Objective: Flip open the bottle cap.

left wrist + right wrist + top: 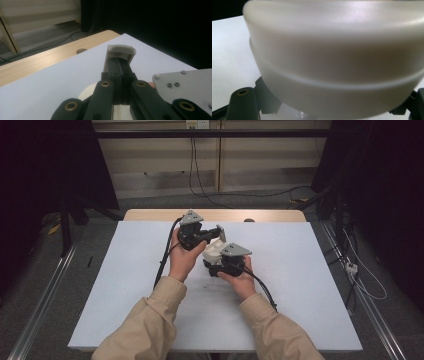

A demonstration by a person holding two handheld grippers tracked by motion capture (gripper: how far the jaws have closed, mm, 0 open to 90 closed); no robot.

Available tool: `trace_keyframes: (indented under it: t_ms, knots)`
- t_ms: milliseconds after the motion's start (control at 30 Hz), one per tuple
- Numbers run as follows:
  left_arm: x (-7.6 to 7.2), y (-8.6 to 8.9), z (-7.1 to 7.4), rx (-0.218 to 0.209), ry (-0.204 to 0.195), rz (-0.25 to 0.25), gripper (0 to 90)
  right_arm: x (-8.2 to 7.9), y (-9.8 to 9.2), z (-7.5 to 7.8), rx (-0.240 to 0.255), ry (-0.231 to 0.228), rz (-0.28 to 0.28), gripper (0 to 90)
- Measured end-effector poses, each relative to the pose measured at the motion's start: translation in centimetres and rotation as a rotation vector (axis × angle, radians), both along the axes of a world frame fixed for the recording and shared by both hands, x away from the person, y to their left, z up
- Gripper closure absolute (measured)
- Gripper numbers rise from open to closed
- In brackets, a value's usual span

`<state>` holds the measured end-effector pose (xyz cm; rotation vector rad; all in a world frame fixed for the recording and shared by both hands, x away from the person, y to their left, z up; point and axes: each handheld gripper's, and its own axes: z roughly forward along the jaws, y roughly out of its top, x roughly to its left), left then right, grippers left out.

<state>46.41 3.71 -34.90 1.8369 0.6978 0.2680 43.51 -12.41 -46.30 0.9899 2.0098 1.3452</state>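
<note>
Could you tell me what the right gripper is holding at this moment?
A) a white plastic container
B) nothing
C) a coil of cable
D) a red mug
A: the right gripper is shut on the white container, which looms large between its jaws in the right gripper view.

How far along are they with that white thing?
Both grabs look done: the right claw clamps the white container, and the left claw is shut on a small white lip, seemingly its lid. In hand: holding it above the white mat. Still left: probably pulling the parts apart.
</note>
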Motion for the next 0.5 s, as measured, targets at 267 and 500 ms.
trace_keyframes:
  t_ms: [267,500]
  knots:
    - [0.16,-0.54,-0.02,0.006,0.001,0.001,90.0,-0.01,0.02,0.0,-0.001,0.001,0.0,18.9]
    - [0.33,-0.8,0.11,0.012,-0.001,0.003,90.0,0.01,0.0,0.0,0.0,0.001,0.0,18.9]
